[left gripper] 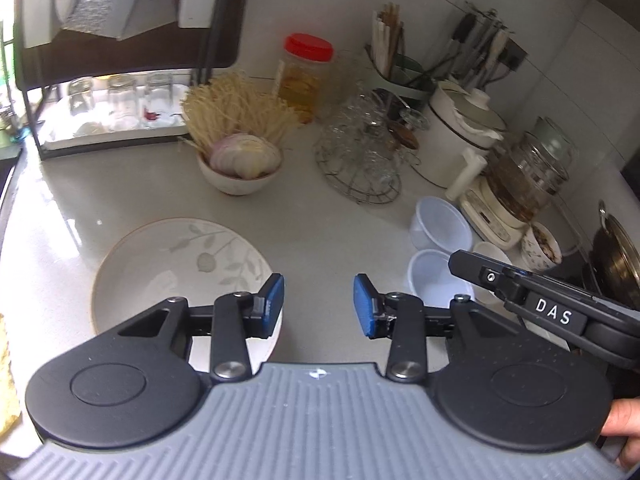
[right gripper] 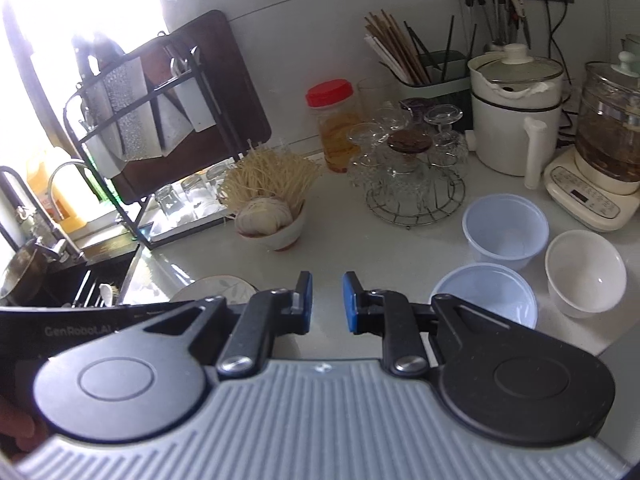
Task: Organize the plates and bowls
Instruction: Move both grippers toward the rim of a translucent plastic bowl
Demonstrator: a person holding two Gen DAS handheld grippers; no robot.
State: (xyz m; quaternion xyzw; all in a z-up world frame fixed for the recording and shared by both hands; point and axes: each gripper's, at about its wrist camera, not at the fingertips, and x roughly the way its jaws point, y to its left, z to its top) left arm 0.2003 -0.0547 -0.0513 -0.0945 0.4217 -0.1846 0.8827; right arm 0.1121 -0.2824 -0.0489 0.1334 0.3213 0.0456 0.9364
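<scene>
A white plate with a leaf pattern (left gripper: 172, 268) lies on the counter under my left gripper's left finger; its edge shows in the right wrist view (right gripper: 216, 286). My left gripper (left gripper: 319, 306) is open and empty above the plate's right rim. Two translucent plastic bowls (left gripper: 440, 222) (left gripper: 434, 280) sit to the right, also in the right wrist view (right gripper: 505, 230) (right gripper: 486, 292), beside a white ceramic bowl (right gripper: 585, 272). My right gripper (right gripper: 327, 302) is open and empty, hovering left of the near plastic bowl. Its body shows in the left wrist view (left gripper: 540, 300).
A bowl of noodles and sliced onion (left gripper: 240, 160) stands behind the plate. A wire rack of glassware (left gripper: 360, 160), a red-lidded jar (left gripper: 306, 76), a white pot (right gripper: 516, 112), a kettle appliance (right gripper: 600, 160), a dish rack (right gripper: 160, 128) and the sink (right gripper: 60, 276) surround the counter.
</scene>
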